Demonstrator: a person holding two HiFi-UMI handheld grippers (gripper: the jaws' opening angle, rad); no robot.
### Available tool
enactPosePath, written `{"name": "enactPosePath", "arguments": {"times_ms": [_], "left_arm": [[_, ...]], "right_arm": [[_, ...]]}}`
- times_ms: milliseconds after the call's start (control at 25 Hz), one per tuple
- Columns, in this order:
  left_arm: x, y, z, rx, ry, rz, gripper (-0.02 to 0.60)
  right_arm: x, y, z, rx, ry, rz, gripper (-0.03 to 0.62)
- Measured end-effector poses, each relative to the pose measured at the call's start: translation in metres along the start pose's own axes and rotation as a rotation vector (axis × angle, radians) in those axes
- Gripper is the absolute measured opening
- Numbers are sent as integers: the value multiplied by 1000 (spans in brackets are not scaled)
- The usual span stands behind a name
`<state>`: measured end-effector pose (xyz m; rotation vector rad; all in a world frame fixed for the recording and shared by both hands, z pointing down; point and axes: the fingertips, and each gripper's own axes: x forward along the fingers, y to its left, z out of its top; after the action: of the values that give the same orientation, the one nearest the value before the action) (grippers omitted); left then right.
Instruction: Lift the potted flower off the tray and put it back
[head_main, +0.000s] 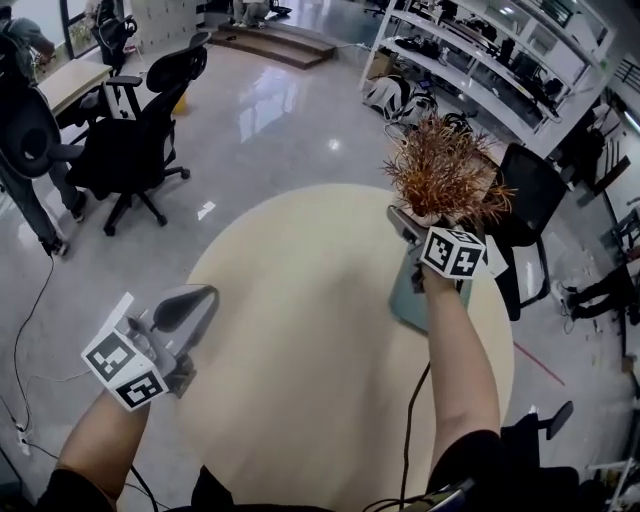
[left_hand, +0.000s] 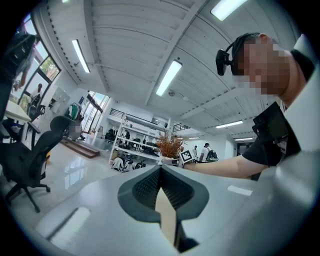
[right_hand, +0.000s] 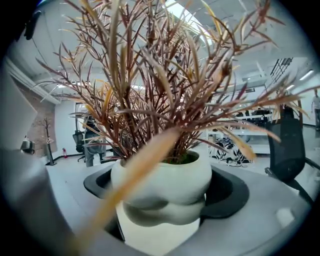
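The potted flower (head_main: 443, 172) has spiky red-brown leaves and a white bulging pot (right_hand: 162, 187). My right gripper (head_main: 424, 224) is shut on that pot, one dark pad on each side, and holds it upright in the air. Below it, the grey-green tray (head_main: 404, 296) lies on the right part of the round beige table (head_main: 300, 350); my forearm hides part of it. My left gripper (head_main: 188, 308) hovers over the table's left side, shut with nothing in it, its pads (left_hand: 145, 187) meeting at the tips. In the left gripper view the flower (left_hand: 169, 144) shows small in the distance.
Black office chairs (head_main: 135, 140) stand on the shiny floor to the left, and another chair (head_main: 530, 200) stands just beyond the table's right edge. White shelving (head_main: 480, 60) runs along the back right. A cable (head_main: 408, 420) hangs under my right arm.
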<state>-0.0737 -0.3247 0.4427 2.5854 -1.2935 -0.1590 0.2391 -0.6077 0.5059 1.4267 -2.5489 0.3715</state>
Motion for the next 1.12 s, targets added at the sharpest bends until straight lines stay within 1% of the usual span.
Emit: {"name": "enactPosePath", "arguments": {"times_ms": [160,400,760,920,1120], "left_arm": [[-32,19,5,0,-9,43,-2],[-81,44,5,-3,-24,104,-2],[-138,71,4,-23,-39,173,-2],[-162,76,2,-22,-41,196,-2],[-187,83,5,-21,-49,228,-2]], "right_arm": [[25,48,-2,-14,7,58,520],[56,128,-16,-20,16,158,520],[90,247,-61,-32,76,313,520],[97,286,-83,-29,93,357,520],[105,320,-102,-31,119,395,520]]}}
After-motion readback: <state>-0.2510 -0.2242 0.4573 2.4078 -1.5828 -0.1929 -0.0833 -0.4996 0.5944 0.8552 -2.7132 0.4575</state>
